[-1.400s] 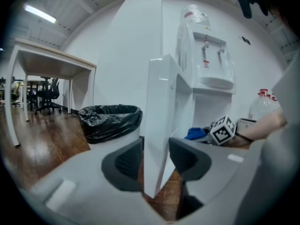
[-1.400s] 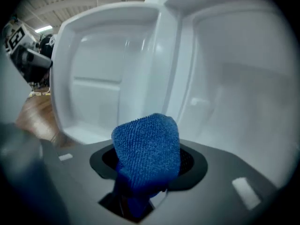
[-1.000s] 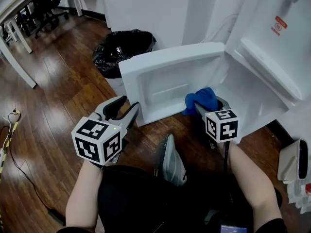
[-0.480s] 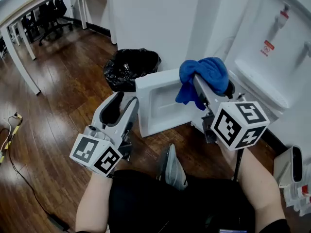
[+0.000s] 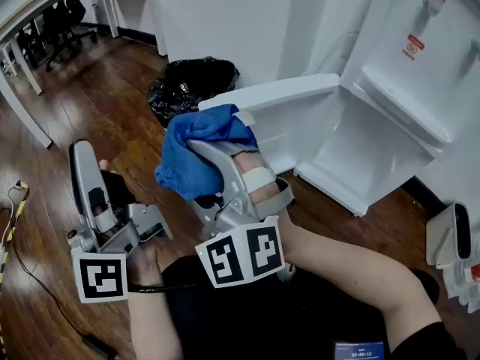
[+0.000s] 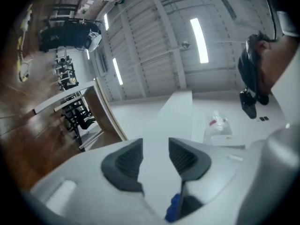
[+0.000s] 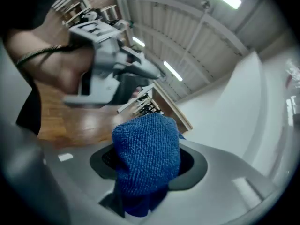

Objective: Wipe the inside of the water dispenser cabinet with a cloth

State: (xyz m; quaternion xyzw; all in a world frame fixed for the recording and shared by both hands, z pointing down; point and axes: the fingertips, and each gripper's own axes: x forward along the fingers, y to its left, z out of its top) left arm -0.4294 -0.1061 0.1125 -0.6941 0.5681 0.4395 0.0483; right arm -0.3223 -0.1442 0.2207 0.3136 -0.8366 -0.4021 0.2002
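- Right hand-held gripper (image 7: pixel 149 161) is clenched on the blue cloth (image 5: pixel 196 154). In its own view we see the cloth bunched between both jaws, spilling over them.
- The cloth is held up in front of the person, outside the cabinet (image 5: pixel 369 147). In the head view it sits at the left end of the open cabinet door (image 5: pixel 264 94), well apart from the cabinet's inside.
- Left hand-held gripper (image 6: pixel 155 148) has a gap between its jaws and they are closing. We see nothing between them, so it grasps nothing.
- In the head view the left one stands lower left with its jaws pointing up. Its marker cube is nearest the camera.
- The right one lies across the middle of the head view with its jaws toward the upper left. Its marker cube is low in the frame, above the person's lap.
- The white water dispenser (image 5: pixel 420 55) stands upper right. Its lower cabinet is open, with the door swung out to the left and its inner face showing.
- A black bin bag (image 5: pixel 189 81) sits on the wooden floor (image 5: pixel 90 115), just behind the door's left end.
- We see office chairs (image 5: pixel 54 30) and a desk leg (image 5: pixel 24 109) far upper left.
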